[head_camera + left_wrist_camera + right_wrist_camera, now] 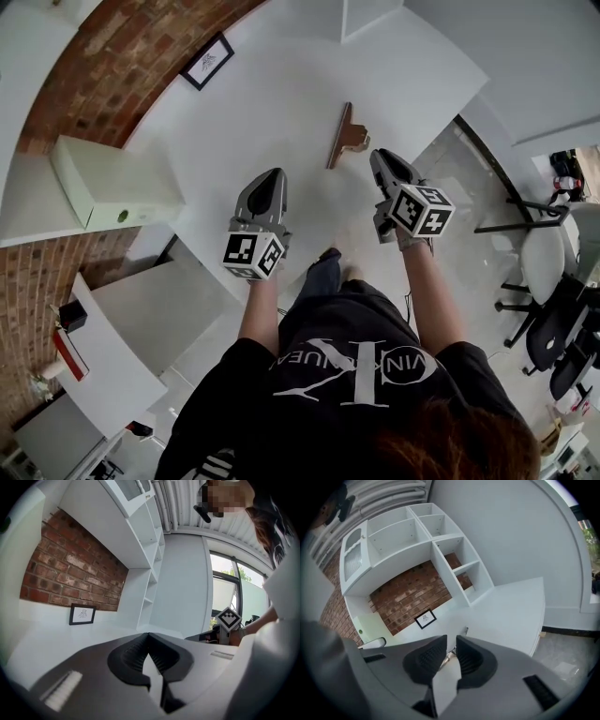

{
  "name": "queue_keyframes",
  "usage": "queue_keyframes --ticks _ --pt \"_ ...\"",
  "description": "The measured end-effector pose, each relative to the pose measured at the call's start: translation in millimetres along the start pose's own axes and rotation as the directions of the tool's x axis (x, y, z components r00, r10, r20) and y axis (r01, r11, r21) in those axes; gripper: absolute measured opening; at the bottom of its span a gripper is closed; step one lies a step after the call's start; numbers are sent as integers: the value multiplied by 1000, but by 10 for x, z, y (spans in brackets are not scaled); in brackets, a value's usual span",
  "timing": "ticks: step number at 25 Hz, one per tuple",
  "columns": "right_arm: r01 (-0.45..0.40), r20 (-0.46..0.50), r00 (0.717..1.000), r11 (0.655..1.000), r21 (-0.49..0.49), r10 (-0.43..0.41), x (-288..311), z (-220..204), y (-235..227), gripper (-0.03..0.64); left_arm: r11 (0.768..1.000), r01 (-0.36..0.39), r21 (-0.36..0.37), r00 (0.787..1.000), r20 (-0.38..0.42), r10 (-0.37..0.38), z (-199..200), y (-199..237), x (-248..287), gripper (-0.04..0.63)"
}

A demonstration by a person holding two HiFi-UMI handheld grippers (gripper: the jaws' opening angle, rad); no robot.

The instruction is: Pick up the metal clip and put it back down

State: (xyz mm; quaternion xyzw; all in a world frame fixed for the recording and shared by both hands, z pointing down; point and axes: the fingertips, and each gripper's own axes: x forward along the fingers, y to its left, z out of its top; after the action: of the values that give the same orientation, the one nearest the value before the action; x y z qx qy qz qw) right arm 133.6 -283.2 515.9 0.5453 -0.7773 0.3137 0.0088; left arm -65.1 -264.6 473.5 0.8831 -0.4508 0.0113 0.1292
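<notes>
Lying on the white table [272, 103], untouched, the metal clip [347, 136] sits just beyond the right gripper [381, 159], whose jaws stand narrowly apart and empty; the left gripper [270, 178] has its jaws together; lift and set-down both seem outstanding.

Empty left tongs [149, 635], tips touching

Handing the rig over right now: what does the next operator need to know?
Left gripper: shut, empty, off to the clip's left.
Right gripper: jaws slightly apart, empty, aimed at the clip.
Metal clip: lying on the white table, just ahead of the right gripper, not gripped.
Done: approach only, as far as it shows.
Left: close on the clip, lift it, set it back down.
</notes>
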Motion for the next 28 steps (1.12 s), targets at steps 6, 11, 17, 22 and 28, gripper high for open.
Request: queue_keyframes --ticks 6,11,17,22,28 --pt "24 -61 998 999 33 -22 275 -43 -83 23 999 28 -15 999 -14 -29 -48 46 247 11" --pt "38 -111 993 995 92 -28 450 -118 -170 71 998 56 -29 998 -26 -57 -111 26 412 9" --pt "53 -164 986 987 153 -28 605 -187 -245 81 997 59 -47 997 -37 -61 -168 80 513 10" --pt "68 -212 977 978 195 -25 699 -259 -269 81 996 60 -59 998 -33 -62 -163 127 557 9" --pt "79 -239 971 960 268 -13 787 -299 -302 81 996 62 -68 998 -29 -64 -157 161 578 10"
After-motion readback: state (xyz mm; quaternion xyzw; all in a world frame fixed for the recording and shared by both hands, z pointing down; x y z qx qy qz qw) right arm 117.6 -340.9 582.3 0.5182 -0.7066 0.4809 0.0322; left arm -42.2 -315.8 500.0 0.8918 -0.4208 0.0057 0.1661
